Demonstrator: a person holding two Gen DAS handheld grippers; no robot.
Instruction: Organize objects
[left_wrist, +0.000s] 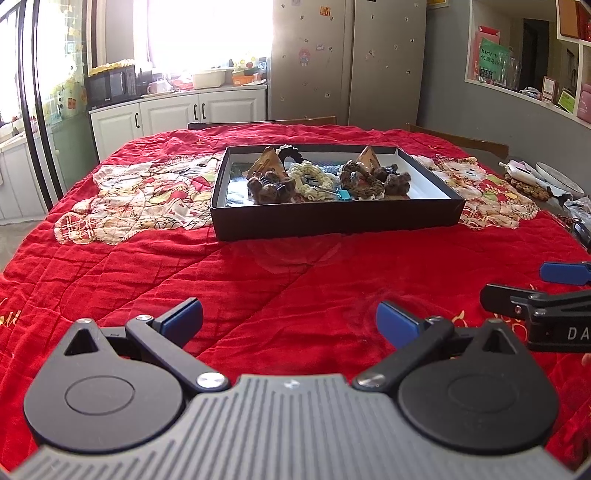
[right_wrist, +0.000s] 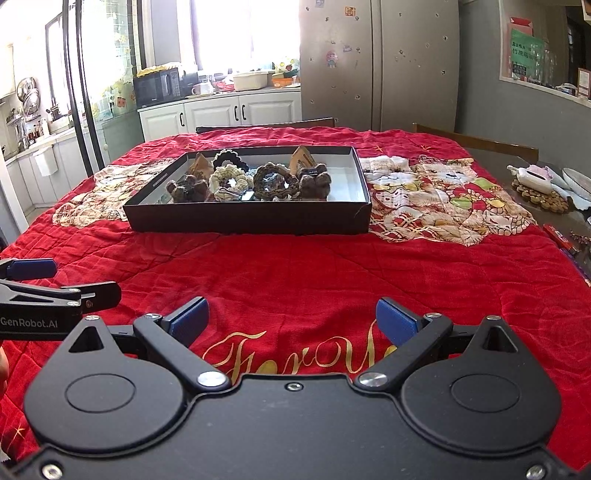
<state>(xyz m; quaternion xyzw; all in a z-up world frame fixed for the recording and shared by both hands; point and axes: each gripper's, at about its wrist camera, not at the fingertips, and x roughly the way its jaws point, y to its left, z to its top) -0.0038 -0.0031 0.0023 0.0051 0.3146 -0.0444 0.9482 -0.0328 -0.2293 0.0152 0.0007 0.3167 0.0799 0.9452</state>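
A shallow black box (left_wrist: 332, 218) with a white inside sits on the red quilted cloth ahead of both grippers; it also shows in the right wrist view (right_wrist: 247, 219). It holds several crocheted hair ties: a cream one (left_wrist: 310, 179), brown ones (left_wrist: 271, 188) (right_wrist: 275, 182), a black one (right_wrist: 231, 158), and a teal binder clip (left_wrist: 345, 194). My left gripper (left_wrist: 288, 321) is open and empty, low over the cloth, well short of the box. My right gripper (right_wrist: 291, 317) is open and empty, beside it to the right.
The red cloth (right_wrist: 295, 266) with cartoon patches covers the table. Dishes and a woven mat (right_wrist: 543, 195) lie at the table's right edge. Chair backs (right_wrist: 476, 142) stand behind the table. Kitchen cabinets and a fridge are beyond.
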